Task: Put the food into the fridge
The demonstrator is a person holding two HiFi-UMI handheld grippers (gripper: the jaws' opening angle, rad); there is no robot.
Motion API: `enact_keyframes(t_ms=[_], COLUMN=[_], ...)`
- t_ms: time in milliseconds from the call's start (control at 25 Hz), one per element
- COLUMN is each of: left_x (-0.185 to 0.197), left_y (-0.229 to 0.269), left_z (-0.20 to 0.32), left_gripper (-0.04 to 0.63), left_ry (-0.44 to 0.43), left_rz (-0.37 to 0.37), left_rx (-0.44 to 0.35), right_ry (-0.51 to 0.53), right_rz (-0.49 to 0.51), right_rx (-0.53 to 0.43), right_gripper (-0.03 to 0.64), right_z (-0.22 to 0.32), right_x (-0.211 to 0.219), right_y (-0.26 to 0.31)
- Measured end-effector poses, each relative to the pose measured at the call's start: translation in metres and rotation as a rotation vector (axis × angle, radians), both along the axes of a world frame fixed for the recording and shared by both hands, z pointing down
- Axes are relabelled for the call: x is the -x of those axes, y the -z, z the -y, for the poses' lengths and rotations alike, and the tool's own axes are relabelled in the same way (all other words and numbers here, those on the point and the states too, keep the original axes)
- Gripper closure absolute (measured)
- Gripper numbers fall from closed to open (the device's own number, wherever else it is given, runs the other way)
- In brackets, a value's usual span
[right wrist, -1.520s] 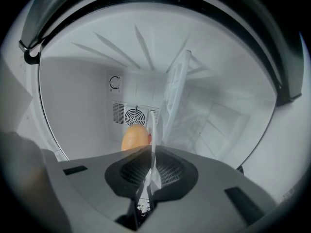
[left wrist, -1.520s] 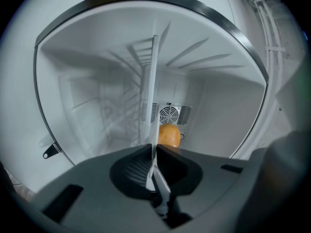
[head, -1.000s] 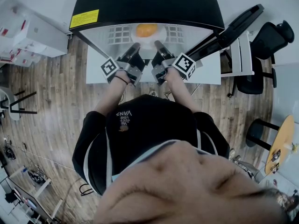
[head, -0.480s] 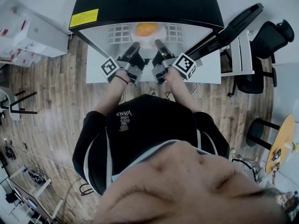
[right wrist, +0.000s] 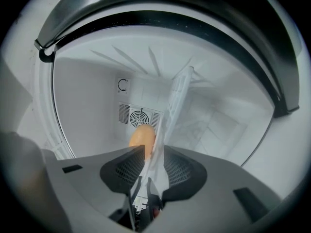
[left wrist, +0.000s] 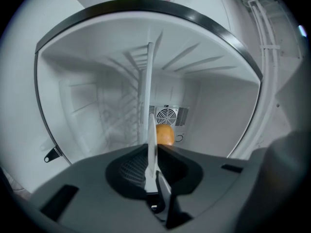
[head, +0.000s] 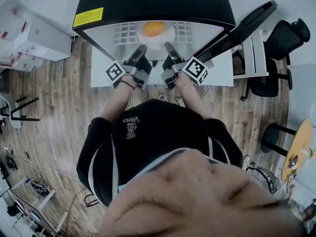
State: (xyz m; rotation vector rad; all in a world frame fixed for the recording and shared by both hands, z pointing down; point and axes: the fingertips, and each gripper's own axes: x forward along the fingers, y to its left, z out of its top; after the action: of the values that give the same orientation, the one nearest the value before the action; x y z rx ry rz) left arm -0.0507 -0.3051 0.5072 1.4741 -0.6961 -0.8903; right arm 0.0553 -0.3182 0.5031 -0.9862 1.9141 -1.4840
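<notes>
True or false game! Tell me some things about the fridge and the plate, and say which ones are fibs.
1. The fridge has its door open. True.
2. The food on the plate is green. False: it is orange.
3. The plate's rim sits between the jaws of the left tool. True.
4. The plate is outside the fridge. False: it is inside.
5. A round fan grille is on the fridge's back wall. True.
</notes>
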Motion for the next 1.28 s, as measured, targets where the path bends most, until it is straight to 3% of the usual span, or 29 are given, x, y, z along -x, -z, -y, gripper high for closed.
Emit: enact_keyframes(t_ms=[320, 520, 800, 1040, 1280], left_x=[0.005, 0.006, 0.0, -0.006, -0.011], left_y=[0.003, 0.008, 0.013, 0.015, 0.013], left_z=[-0.01, -0.015, -0.02, -0.019, -0.017], left_gripper=[0.558, 0.558, 0.558, 0.558, 0.558], left_ry=[0.002, 0.001, -0.013, -0.036, -0.053], left_rz=[0.126, 0.241, 0.269, 0.386, 0.416], left_rx=[-0.068, -0.13, -0.175, -0.223, -0.227], right_ry=[-0.01, -0.009, -0.015, -0.003, 0.034], right_rz=[-0.143, -0.223, -0.295, -0.338, -0.347], right_rx=[-0.079, -0.121, -0.146, -0.165, -0.18], right_gripper=[0.506, 0.506, 0.529, 0.584, 0.594], right_z=[-0.008, -0.015, -0.022, -0.023, -0.022], right_x=[-0.004, -0.007, -0.01, -0.01, -0.003], right_y=[0.004, 0.005, 0.003, 0.003, 0.006])
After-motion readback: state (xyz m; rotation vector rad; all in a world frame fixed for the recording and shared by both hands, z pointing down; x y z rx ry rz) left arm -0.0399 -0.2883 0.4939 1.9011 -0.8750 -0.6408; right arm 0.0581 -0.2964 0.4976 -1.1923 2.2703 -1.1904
